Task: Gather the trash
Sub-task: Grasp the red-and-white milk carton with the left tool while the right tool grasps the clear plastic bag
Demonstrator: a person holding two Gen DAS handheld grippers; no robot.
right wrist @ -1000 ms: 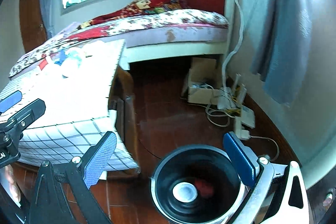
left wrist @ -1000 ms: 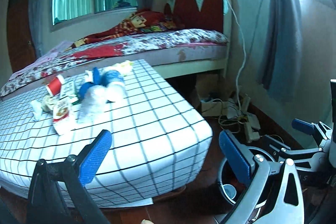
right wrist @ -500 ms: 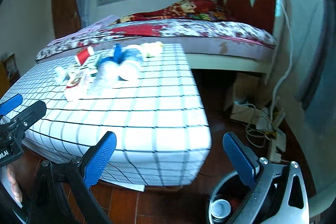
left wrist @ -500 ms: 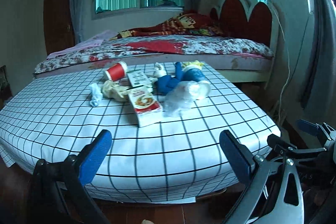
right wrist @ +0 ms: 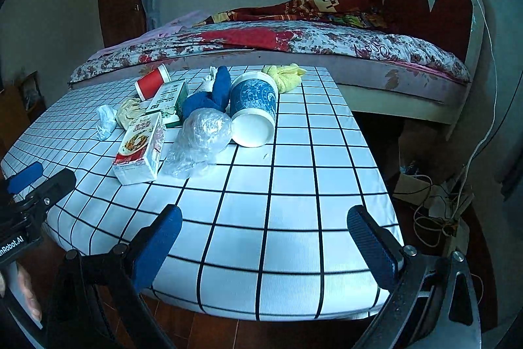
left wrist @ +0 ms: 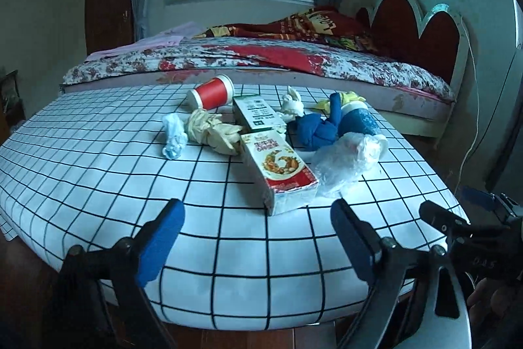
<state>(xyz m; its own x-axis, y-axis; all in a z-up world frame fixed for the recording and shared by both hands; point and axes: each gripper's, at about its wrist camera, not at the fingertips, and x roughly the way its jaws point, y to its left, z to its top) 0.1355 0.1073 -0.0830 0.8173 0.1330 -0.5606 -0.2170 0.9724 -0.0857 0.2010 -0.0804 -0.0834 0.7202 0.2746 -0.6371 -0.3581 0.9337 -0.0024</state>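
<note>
Left hand-held gripper (left wrist: pixel 258 237): wide, empty. Right hand-held gripper (right wrist: pixel 264 244): wide, empty. Food box (left wrist: pixel 279 167) on bench (left wrist: pixel 98 172): light, stiff, crushable; pinch across narrow sides.

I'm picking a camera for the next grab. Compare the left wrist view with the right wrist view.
Only the left wrist view shows the right hand-held gripper, at its right edge.

Only the right wrist view shows the blue cup's white open mouth, the cables on the floor, and the left hand-held gripper.

Both show the checked table, red cup, food box, crumpled plastic, and empty, wide-open jaws.
</note>
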